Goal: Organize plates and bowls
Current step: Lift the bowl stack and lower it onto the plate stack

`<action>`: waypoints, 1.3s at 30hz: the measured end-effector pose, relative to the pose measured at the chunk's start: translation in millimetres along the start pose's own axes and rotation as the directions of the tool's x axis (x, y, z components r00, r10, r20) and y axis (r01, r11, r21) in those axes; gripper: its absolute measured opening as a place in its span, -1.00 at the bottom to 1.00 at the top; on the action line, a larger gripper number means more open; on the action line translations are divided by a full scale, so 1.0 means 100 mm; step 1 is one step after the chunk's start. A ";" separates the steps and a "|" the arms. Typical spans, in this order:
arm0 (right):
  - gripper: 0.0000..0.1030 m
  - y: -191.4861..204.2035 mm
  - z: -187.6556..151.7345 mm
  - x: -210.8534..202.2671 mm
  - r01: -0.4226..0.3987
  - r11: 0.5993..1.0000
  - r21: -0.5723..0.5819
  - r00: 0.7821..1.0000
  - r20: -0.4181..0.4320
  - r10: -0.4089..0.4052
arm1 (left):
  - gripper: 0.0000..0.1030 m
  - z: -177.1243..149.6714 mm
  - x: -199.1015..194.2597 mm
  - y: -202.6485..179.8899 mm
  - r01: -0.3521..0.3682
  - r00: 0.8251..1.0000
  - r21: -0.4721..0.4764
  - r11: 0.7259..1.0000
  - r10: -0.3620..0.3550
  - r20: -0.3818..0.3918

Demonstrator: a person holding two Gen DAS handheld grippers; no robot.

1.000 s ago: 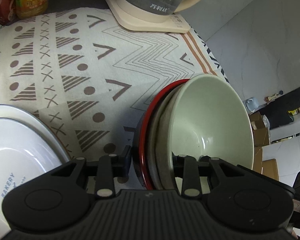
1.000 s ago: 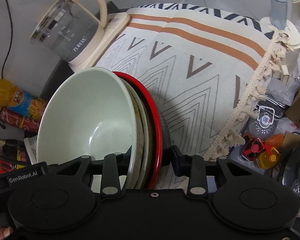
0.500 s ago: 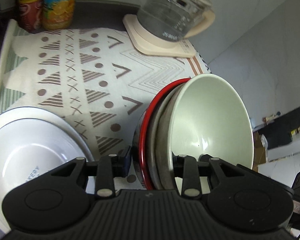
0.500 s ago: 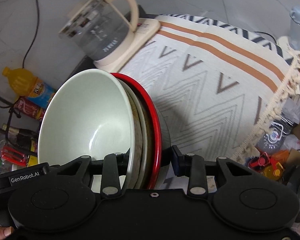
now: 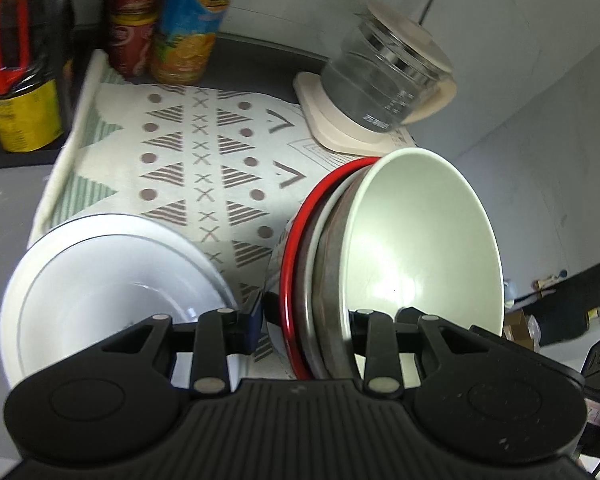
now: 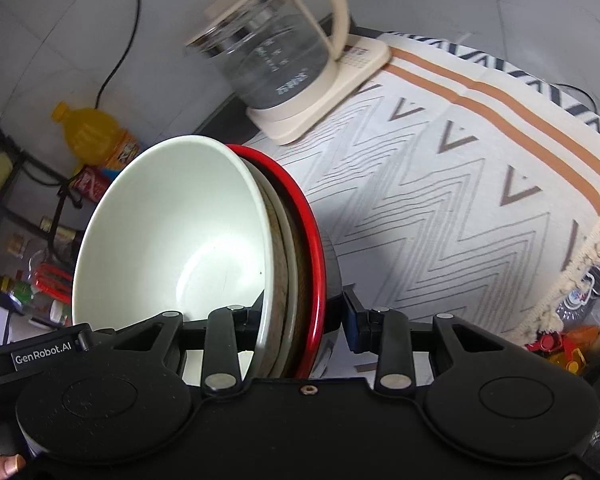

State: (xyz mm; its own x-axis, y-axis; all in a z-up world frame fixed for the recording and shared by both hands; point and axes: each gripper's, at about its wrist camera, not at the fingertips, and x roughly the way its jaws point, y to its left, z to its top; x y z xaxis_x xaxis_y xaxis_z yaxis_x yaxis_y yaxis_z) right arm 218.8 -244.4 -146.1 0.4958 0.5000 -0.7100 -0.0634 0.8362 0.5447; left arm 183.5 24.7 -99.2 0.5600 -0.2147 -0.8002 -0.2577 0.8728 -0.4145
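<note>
A nested stack of bowls (image 5: 420, 256), a pale green bowl on top and a red-rimmed bowl (image 5: 296, 256) at the bottom, is held up in the air. My left gripper (image 5: 306, 320) is shut on one side of the stack's rims. My right gripper (image 6: 300, 312) is shut on the opposite side, where the green bowl (image 6: 172, 240) and red rim (image 6: 314, 240) show. A white plate (image 5: 100, 280) lies on the patterned cloth (image 5: 204, 168) at the lower left, below the left gripper.
A glass kettle (image 5: 384, 92) on a cream base stands at the table's back; it also shows in the right wrist view (image 6: 276, 68). Drink bottles and cans (image 5: 180, 20) stand at the back left. The cloth's fringed edge (image 6: 580, 264) hangs at the right, clutter below.
Both grippers have risen with the bowl stack, so the table looks farther below. More of the white plate and the bottles has come into view.
</note>
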 end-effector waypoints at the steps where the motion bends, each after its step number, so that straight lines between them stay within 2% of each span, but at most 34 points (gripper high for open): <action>1: -0.34 0.04 0.00 0.00 -0.004 1.000 -0.010 1.000 -0.004 0.004 | -0.39 -0.01 -0.03 0.03 -0.005 1.000 -0.007 1.000 0.005 0.006; 9: -0.34 0.35 -0.05 0.16 -0.053 0.993 -0.105 0.997 -0.058 0.047 | -0.39 -0.08 -0.27 0.37 -0.060 0.997 -0.085 0.995 0.065 0.050; 17: -0.34 0.71 -0.17 0.39 -0.106 0.978 -0.182 0.987 -0.139 0.081 | -0.39 -0.16 -0.42 0.75 -0.110 0.990 -0.177 0.978 0.123 0.066; 28: -0.34 0.97 -0.41 0.64 -0.144 0.960 -0.239 0.968 -0.236 0.086 | -0.39 -0.32 -0.48 1.15 -0.151 0.985 -0.270 0.951 0.167 0.038; 39: -0.34 1.12 -0.55 0.82 -0.138 0.949 -0.284 0.955 -0.293 0.052 | -0.39 -0.45 -0.45 1.36 -0.172 0.984 -0.323 0.931 0.180 -0.008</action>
State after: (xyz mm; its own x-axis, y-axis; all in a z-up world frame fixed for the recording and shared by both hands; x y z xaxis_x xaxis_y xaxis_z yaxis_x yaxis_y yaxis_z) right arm 204.5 -97.6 -168.4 0.2167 0.5865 -0.7805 -0.3750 0.7881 0.4881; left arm 87.6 133.6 -138.9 0.4984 -0.0579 -0.8650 -0.5906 0.7078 -0.3877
